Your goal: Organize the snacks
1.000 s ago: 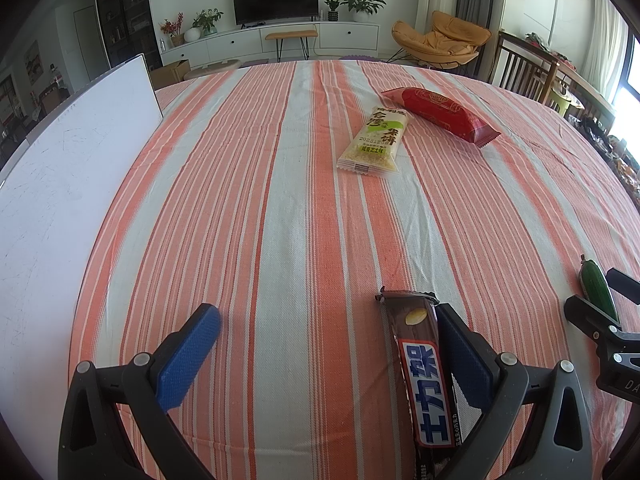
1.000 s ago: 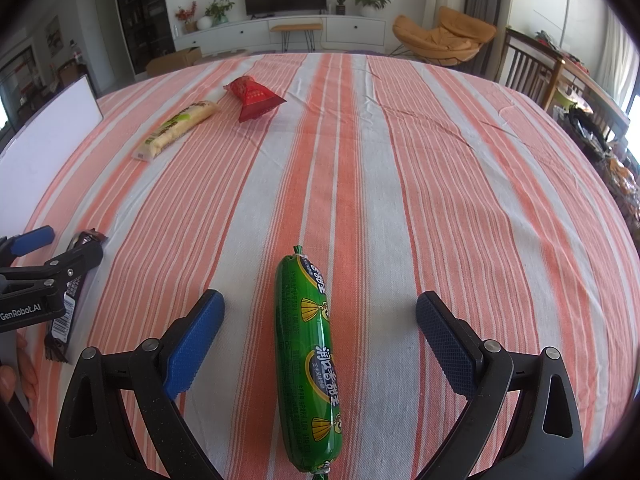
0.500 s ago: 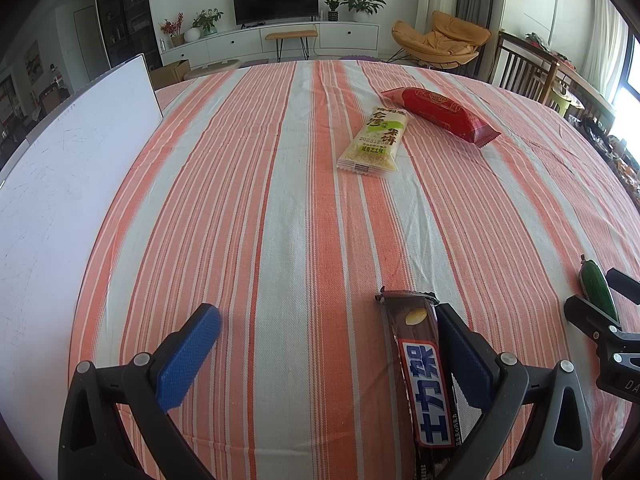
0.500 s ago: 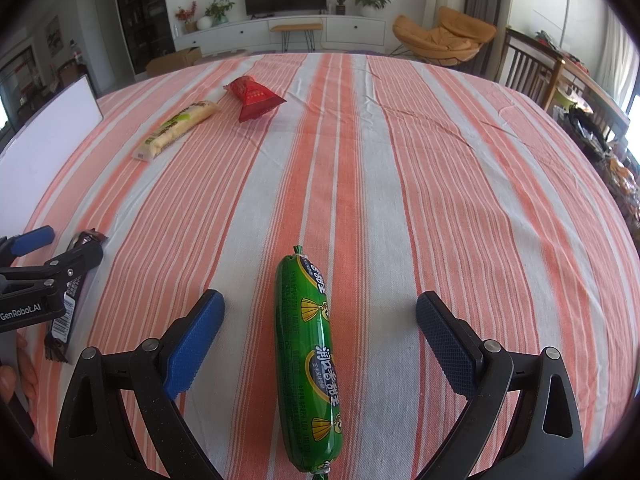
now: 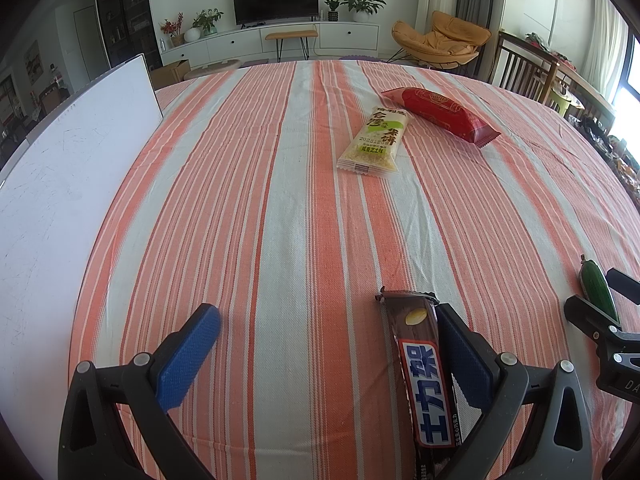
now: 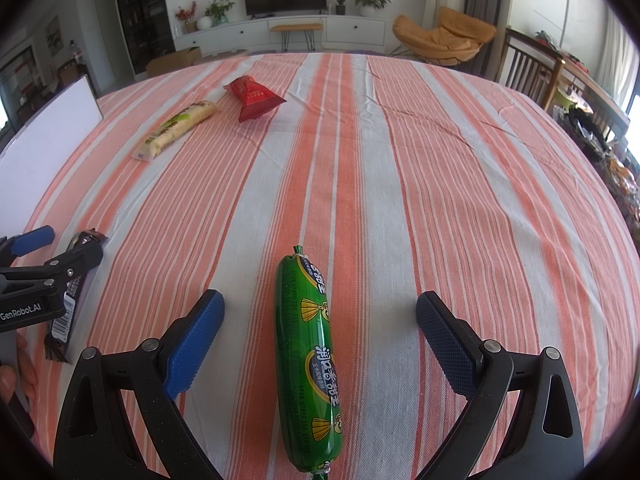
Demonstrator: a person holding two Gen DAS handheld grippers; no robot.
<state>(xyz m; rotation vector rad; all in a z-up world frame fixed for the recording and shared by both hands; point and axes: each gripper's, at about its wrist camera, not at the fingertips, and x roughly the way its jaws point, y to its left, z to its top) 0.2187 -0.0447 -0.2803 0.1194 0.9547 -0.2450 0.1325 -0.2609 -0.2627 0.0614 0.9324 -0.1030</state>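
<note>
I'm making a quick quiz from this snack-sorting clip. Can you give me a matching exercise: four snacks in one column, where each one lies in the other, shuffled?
Things:
1. green sausage
2. chocolate bar
3. red packet
4. pale rice-cracker packet

Places:
A. far across the cloth, beside the red one
B. between the open right jaws
C. farthest from the grippers
D. against the left gripper's right jaw

Pairs: 1-B, 2-D, 3-C, 4-A
</note>
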